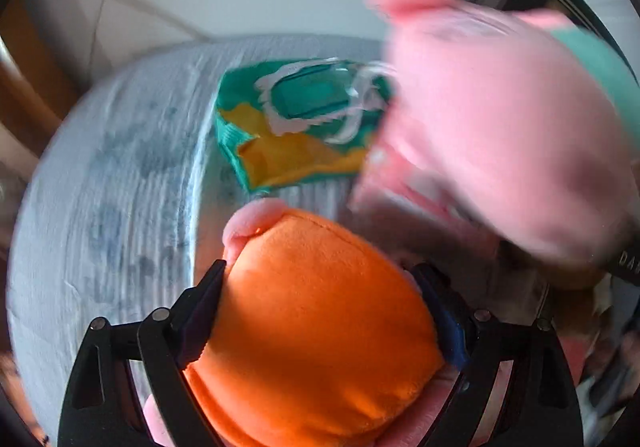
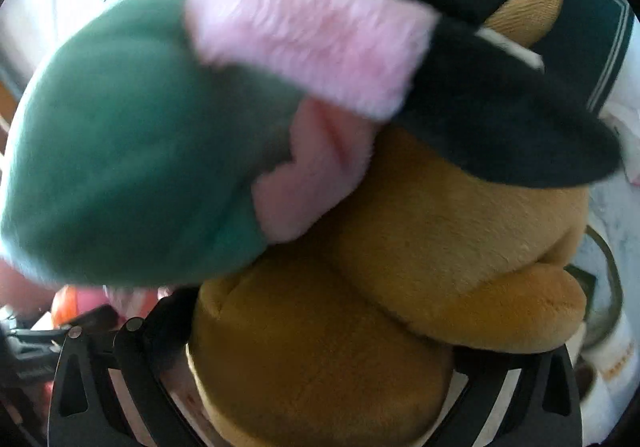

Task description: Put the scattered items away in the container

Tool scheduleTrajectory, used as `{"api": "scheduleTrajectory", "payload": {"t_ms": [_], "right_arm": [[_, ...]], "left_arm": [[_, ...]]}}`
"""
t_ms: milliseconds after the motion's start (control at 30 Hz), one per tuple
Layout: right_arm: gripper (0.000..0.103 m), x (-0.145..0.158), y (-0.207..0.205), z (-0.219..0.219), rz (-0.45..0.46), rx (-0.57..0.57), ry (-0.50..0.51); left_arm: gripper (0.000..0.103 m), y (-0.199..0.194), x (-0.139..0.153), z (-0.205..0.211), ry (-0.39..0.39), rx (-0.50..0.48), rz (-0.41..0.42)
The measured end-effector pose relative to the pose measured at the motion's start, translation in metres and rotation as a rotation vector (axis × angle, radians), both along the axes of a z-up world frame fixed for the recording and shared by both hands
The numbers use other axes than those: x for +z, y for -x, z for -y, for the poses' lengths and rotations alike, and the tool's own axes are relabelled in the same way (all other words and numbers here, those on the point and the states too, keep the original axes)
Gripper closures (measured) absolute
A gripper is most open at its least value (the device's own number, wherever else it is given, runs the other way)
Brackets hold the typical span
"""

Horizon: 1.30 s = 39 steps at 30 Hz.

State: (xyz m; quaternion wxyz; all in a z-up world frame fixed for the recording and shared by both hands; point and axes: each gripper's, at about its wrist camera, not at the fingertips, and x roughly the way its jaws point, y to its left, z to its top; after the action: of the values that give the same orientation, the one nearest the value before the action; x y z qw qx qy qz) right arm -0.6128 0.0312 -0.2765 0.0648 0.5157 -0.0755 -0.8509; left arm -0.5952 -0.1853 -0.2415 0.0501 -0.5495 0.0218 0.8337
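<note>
Left claw (image 1: 320, 311): closed on orange plush (image 1: 316, 319), gripped at mid-body, above the container.
Right claw (image 2: 320, 343): clamped on tan plush toy (image 2: 440, 231) wearing a dark cap (image 2: 500, 115).
Pink-and-green plush (image 1: 500, 135): blurred, crossing between both views; what carries it cannot be told.
Container (image 1: 120, 187): grey fabric basket, green-yellow packet (image 1: 296, 127) already inside.
Risk: two loads converging over one opening; soft bodies may collide, snag, or spill outside the rim.

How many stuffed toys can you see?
3: an orange plush in the left tool, a tan plush in the right tool, and a pink-and-green plush beside it. More may be hidden.
</note>
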Motion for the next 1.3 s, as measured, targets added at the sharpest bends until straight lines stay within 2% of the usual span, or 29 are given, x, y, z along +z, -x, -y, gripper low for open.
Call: {"api": "scheduleTrajectory", "payload": {"t_ms": [100,167,267,367,500,567,633,733,867,1000,1100,1200,1267,1300], "right_arm": [[0.003,0.001,-0.029,-0.002,0.031,0.038,0.017],[0.003,0.001,-0.056,-0.003,0.062,0.07,0.036],[0.003,0.004,-0.107,0.002,0.102,0.142,0.034],[0.003,0.005,-0.162,0.004,0.17,0.19,0.064],[0.002,0.006,-0.216,0.002,0.254,0.23,0.081],[0.001,0.007,-0.238,-0.001,0.301,0.246,0.086],[0.0,0.014,-0.25,-0.006,0.321,0.243,0.076],[0.001,0.039,-0.247,-0.017,0.264,0.214,0.07],[0.0,0.076,-0.23,-0.03,0.162,0.17,0.069],[0.0,0.076,-0.233,-0.032,0.089,0.098,0.034],[0.0,0.088,-0.206,-0.039,0.032,0.076,0.02],[0.0,0.104,-0.175,-0.029,-0.022,0.083,0.019],[0.0,0.109,-0.145,-0.019,-0.057,0.078,0.037],[0.004,0.11,-0.139,-0.017,-0.068,0.073,0.04]], "left_arm": [[0.013,-0.038,0.01,-0.015,0.005,-0.026,-0.006],[0.014,-0.065,0.018,-0.024,0.03,-0.052,-0.038],[0.014,-0.105,0.032,-0.034,0.028,-0.096,-0.047],[0.014,-0.136,0.046,-0.038,0.02,-0.127,-0.035],[0.014,-0.17,0.055,-0.039,-0.005,-0.154,0.008],[0.014,-0.184,0.068,-0.037,-0.019,-0.161,-0.015],[0.013,-0.185,0.09,-0.032,-0.016,-0.141,-0.085],[0.013,-0.163,0.114,-0.017,-0.025,-0.078,-0.156],[0.013,-0.142,0.116,0.001,-0.034,0.004,-0.15],[0.013,-0.138,0.108,0.01,-0.047,0.027,-0.152],[0.013,-0.121,0.105,0.018,-0.057,0.069,-0.16],[0.013,-0.087,0.106,0.029,-0.097,0.112,-0.175],[0.013,-0.052,0.1,0.037,-0.108,0.127,-0.151],[0.013,-0.03,0.096,0.04,-0.102,0.133,-0.143]]}}
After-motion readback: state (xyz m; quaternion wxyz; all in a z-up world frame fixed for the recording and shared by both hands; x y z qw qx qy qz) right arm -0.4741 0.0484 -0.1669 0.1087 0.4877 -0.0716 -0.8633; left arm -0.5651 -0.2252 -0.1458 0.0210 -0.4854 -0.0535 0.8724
